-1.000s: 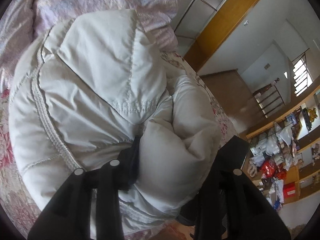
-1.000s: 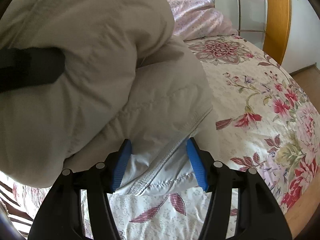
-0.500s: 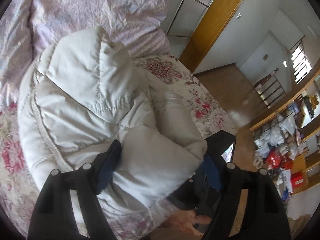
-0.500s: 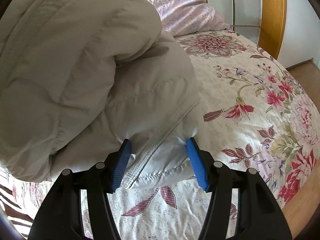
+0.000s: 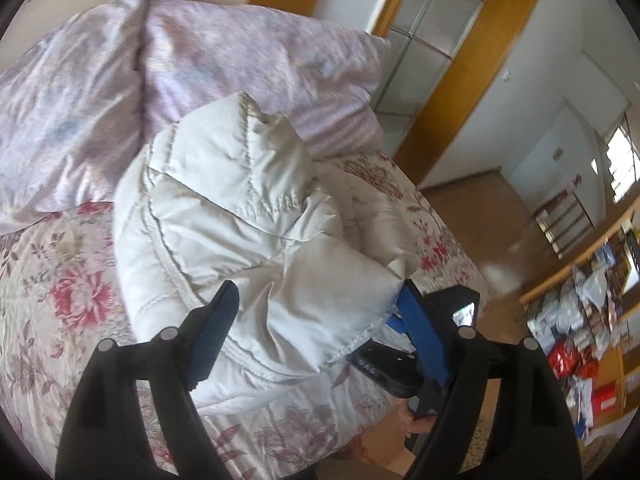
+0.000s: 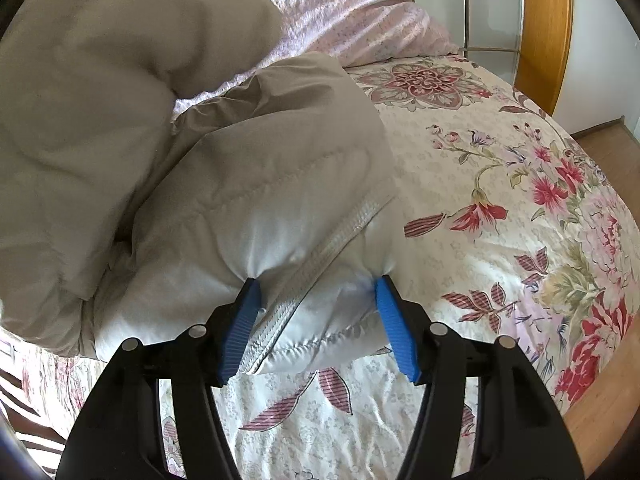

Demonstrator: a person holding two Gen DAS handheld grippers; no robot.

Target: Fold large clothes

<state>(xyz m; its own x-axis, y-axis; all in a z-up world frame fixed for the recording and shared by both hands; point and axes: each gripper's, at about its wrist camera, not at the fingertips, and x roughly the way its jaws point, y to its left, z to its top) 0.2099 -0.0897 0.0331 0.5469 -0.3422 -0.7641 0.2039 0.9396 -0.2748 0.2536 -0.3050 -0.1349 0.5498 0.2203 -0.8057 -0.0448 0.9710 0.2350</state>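
Note:
A puffy white down jacket (image 5: 240, 216) lies bunched on a floral bedspread (image 5: 48, 280). My left gripper (image 5: 316, 312) is open, its blue pads either side of the jacket's near fold, above it and apart from it. In the right wrist view the same jacket (image 6: 256, 168) fills the left and centre. My right gripper (image 6: 316, 296) is shut on the jacket's zippered edge (image 6: 320, 256), and the fabric puckers at both pads. The right gripper also shows in the left wrist view (image 5: 432, 344), low at the right.
A pink crumpled duvet (image 5: 180, 64) lies at the head of the bed. The bed's edge and wooden floor (image 6: 600, 420) are at the right. A wooden door frame (image 5: 476, 56) and cluttered shelves (image 5: 592, 300) stand beyond the bed.
My left gripper let go of the jacket's fold, opened and pulled back and up. The jacket settled lower on the bed. My right gripper kept its grip on the zippered edge.

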